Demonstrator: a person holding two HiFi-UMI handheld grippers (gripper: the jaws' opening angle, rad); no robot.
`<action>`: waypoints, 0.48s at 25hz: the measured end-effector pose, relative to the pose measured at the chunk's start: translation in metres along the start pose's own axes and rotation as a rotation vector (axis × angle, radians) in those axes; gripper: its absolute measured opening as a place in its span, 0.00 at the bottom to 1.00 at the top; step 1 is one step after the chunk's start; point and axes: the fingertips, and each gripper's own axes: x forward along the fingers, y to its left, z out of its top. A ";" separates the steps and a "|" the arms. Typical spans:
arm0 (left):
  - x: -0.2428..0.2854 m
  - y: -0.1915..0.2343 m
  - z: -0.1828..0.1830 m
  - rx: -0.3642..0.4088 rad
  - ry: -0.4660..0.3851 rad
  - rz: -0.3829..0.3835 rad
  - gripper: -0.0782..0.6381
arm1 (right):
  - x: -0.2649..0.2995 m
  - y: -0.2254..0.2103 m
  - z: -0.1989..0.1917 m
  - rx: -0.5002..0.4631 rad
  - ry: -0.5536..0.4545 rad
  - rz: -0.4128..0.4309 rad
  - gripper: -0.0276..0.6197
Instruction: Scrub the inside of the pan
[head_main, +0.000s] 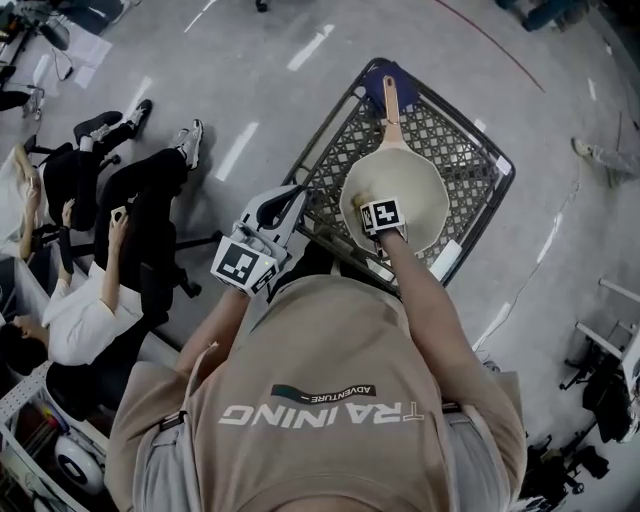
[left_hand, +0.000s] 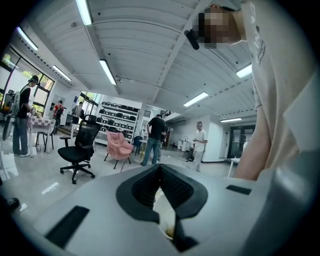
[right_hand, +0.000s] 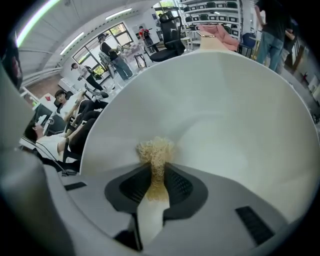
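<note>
Grey polished floor fills the head view, with seated people along its left edge. A black wire-mesh cart stands ahead of the person. The pan, cream inside, lies on the mesh with its handle pointing away. The right gripper reaches steeply down into the pan, close to the rim nearest the person. The left gripper is apart from the pan, its tips by the cart's near left rim; contact with that rim cannot be confirmed.

Left gripper view: a wide room under ceiling strip lights, with a black office chair, a pink armchair and standing people further back. The left gripper's pads meet at their tips, and nothing is clamped between them.

Right gripper view: the pan's pale inner wall takes up most of the frame. The right gripper's jaws are closed onto a straw-coloured scrubber. Its frizzy tuft projects past the tips and lies against the pan's inner surface, low on the wall.
</note>
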 end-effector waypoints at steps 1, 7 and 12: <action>0.001 -0.002 0.001 0.001 -0.002 0.004 0.13 | -0.001 -0.003 -0.002 -0.008 0.003 -0.003 0.18; 0.005 -0.012 0.001 0.004 -0.010 -0.019 0.13 | -0.003 -0.010 -0.014 -0.116 0.040 -0.054 0.18; 0.015 -0.031 -0.002 -0.009 -0.012 -0.057 0.13 | -0.018 -0.041 -0.041 -0.182 0.139 -0.193 0.18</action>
